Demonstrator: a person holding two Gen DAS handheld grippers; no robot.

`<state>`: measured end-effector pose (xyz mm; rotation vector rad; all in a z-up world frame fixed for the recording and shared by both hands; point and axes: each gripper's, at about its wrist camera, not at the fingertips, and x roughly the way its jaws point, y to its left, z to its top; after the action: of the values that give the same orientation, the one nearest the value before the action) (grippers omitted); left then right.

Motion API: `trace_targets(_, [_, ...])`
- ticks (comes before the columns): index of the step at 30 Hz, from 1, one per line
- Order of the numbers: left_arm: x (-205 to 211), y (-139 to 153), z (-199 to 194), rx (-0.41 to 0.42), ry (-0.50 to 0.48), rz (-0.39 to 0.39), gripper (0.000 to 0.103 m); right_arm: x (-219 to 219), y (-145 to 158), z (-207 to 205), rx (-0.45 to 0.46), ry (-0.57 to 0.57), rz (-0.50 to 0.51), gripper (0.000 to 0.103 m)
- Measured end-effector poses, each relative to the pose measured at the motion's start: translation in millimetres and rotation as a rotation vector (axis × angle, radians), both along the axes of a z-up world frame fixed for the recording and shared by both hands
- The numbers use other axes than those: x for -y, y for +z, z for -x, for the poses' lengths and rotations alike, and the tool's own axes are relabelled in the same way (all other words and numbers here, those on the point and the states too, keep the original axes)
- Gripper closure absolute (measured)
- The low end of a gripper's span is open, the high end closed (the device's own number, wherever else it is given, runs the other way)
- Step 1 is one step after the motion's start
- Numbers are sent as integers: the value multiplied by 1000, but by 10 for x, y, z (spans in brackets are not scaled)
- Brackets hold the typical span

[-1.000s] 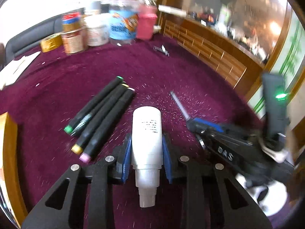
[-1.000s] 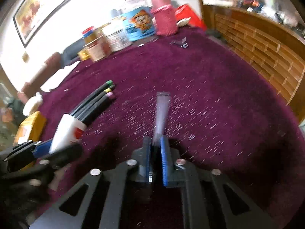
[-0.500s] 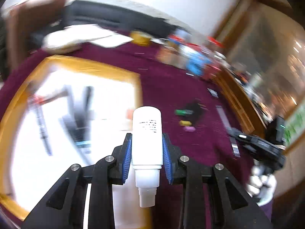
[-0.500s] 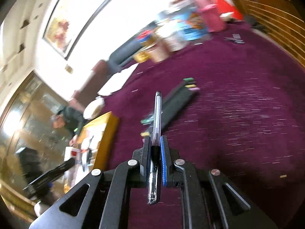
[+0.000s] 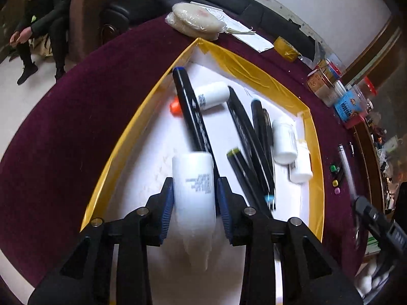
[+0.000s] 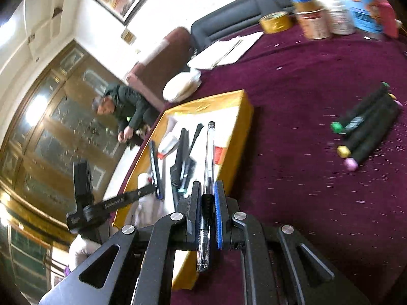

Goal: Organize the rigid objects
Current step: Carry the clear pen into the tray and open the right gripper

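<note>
Over the yellow-rimmed tray [image 5: 132,127], my left gripper [image 5: 194,188] has a white bottle [image 5: 193,185] between its jaws. The jaws are opening: a thin gap shows at the right pad and the bottle's lower end is blurred. In the tray lie several black markers [image 5: 193,111] and three more white bottles [image 5: 212,95]. My right gripper [image 6: 207,190] is shut on a clear pen [image 6: 210,152], just beside the tray's near wall [image 6: 239,117]. Three black markers [image 6: 368,124] lie together on the purple cloth to the right.
Jars and tins [image 6: 330,12], a tape roll [image 6: 276,21] and papers [image 6: 223,50] stand at the table's back. A wrapped round white packet [image 5: 195,21] lies behind the tray's far corner. A person [image 5: 38,12] sits beyond the table's curved edge.
My left gripper swung from the markers on the cloth over to the tray, and the bottle now sits looser. My right gripper lifted the pen and swung left to the tray.
</note>
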<state>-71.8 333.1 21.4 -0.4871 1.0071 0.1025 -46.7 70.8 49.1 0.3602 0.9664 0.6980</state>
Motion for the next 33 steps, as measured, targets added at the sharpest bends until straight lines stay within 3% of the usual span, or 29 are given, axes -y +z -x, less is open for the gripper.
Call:
trace_targets(7, [-19, 12, -79, 47, -21, -11, 71, -720, -138, -127, -65, 94, 33, 94])
trace_targets(11, [-76, 175, 85, 119, -18, -47, 71, -1076, -225, -196, -101, 135, 52, 94])
trace_targets(15, [-197, 299, 270, 172, 5, -45, 55, -1374, -278, -347, -115, 137, 89, 94])
trace_targets(21, [-325, 374, 509, 224, 18, -18, 55, -1598, -393, -557, -124, 94, 159, 93])
trace_targets(27, [-424, 404, 674, 266, 51, -6, 55, -1775, -104, -441, 35, 136, 190, 90])
trace_targets(33, [-452, 354, 688, 263, 54, 17, 55, -2236, -162, -465, 79, 221, 338, 88])
